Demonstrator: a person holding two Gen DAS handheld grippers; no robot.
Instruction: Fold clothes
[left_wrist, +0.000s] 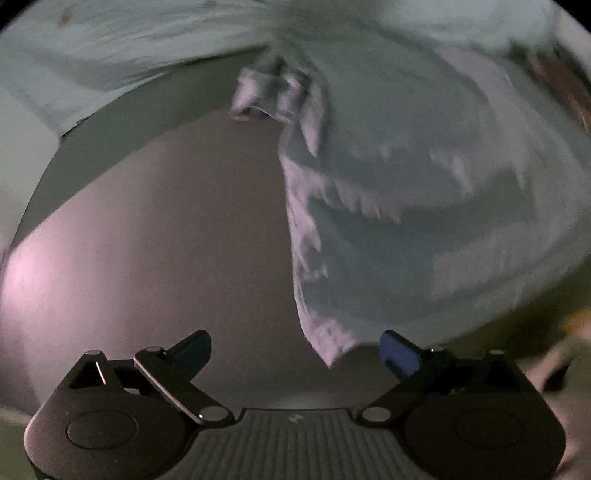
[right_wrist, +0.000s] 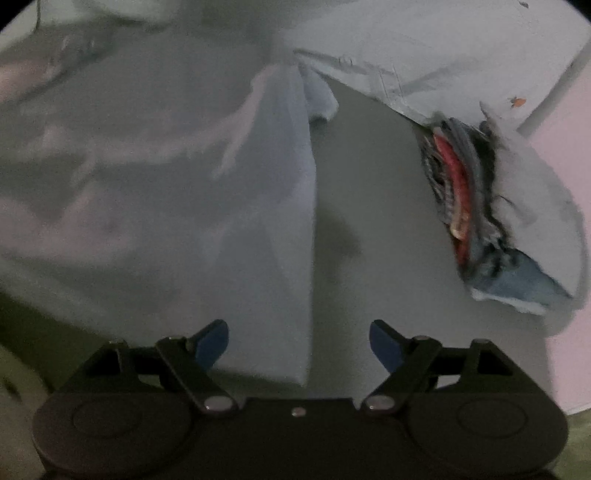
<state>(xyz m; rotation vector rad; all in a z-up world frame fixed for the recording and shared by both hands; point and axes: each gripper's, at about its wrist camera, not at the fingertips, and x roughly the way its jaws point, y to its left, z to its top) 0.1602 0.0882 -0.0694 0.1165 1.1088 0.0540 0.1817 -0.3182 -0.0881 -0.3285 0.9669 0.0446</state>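
Note:
A pale blue-grey garment (left_wrist: 406, 206) lies spread and creased on a grey table (left_wrist: 166, 240), filling the right half of the left wrist view, blurred by motion. Its lower corner hangs just ahead of my left gripper (left_wrist: 295, 350), whose blue-padded jaws stand wide open with nothing between them. In the right wrist view the same pale garment (right_wrist: 184, 203) covers the left half, its straight edge running down the middle. My right gripper (right_wrist: 299, 343) is open just above that edge; the cloth lies below the jaws and the pads do not press on it.
At the right of the right wrist view a pile of clothes (right_wrist: 461, 184) with red, striped and denim pieces lies on the table (right_wrist: 369, 221), under pale cloth. More pale fabric (left_wrist: 110, 44) lies along the far side.

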